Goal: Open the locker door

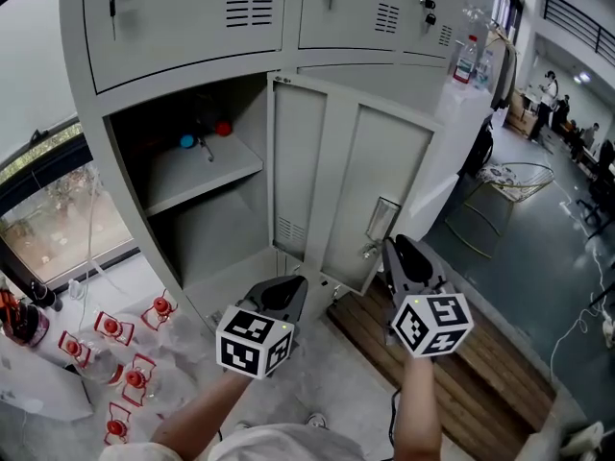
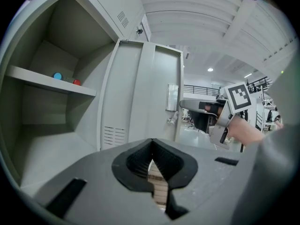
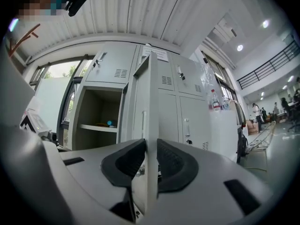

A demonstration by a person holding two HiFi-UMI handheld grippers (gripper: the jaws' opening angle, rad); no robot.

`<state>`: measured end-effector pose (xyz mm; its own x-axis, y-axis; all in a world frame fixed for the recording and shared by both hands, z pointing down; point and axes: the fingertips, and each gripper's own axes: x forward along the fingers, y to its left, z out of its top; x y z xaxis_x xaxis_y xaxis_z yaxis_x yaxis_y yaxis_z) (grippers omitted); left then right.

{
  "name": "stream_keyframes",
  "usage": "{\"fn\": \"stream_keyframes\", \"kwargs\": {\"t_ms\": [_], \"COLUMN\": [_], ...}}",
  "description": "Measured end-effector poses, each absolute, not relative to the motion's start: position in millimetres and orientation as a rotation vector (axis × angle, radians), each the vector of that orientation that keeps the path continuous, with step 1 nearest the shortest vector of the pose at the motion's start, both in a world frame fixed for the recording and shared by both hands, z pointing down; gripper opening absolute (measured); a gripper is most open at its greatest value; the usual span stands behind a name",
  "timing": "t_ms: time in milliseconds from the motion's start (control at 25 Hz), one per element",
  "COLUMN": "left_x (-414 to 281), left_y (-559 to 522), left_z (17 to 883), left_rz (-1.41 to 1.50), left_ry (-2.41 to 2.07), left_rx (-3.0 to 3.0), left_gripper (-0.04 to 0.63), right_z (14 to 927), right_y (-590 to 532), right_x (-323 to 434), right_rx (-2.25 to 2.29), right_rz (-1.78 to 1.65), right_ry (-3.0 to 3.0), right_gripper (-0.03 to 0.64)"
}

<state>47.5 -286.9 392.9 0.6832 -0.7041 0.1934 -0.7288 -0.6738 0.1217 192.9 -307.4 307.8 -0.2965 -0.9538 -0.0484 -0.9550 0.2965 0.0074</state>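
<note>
The grey locker door (image 1: pixel 356 181) stands swung wide open, its inner face with the latch plate (image 1: pixel 381 221) toward me. My right gripper (image 1: pixel 394 248) is at the door's free edge below the latch. In the right gripper view the door edge (image 3: pixel 149 102) runs straight up between the dark pads (image 3: pixel 171 161), which press on both of its sides. My left gripper (image 1: pixel 288 286) hangs lower left of the door, its fingertips (image 2: pixel 151 146) together with nothing between them. The opened compartment (image 1: pixel 192 209) shows a shelf (image 1: pixel 216 171) with a blue item (image 1: pixel 187 142) and a red item (image 1: pixel 223 129).
Several red-capped bottles (image 1: pixel 115 353) stand on the floor at the left. Wooden planks (image 1: pixel 461 382) lie under the door's right side. A white cabinet (image 1: pixel 461 113) with a bottle (image 1: pixel 465 60) on it stands to the right of the lockers. Cables and people are far right.
</note>
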Motion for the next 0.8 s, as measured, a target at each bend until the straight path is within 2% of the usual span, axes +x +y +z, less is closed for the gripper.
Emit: {"fn": "stream_keyframes", "kwargs": {"t_ms": [400,800], "left_x": [34.8,2.0], "left_y": [-278.4,-275.4], "left_z": [398.8,401.0], "left_rz": [0.185,0.151], "left_ry": [-1.167,-1.257], "left_rx": [2.683,2.625], "left_gripper": [0.006,0.006], "right_z": [312.5,343.9], "right_y": [-287.6,-276.8], "right_x": [178.9,125.2], "right_rx": [-1.902,-1.774], "right_rz": [0.092,-0.05], "right_ry": [2.484,2.53], "right_gripper": [0.051,0.032]}}
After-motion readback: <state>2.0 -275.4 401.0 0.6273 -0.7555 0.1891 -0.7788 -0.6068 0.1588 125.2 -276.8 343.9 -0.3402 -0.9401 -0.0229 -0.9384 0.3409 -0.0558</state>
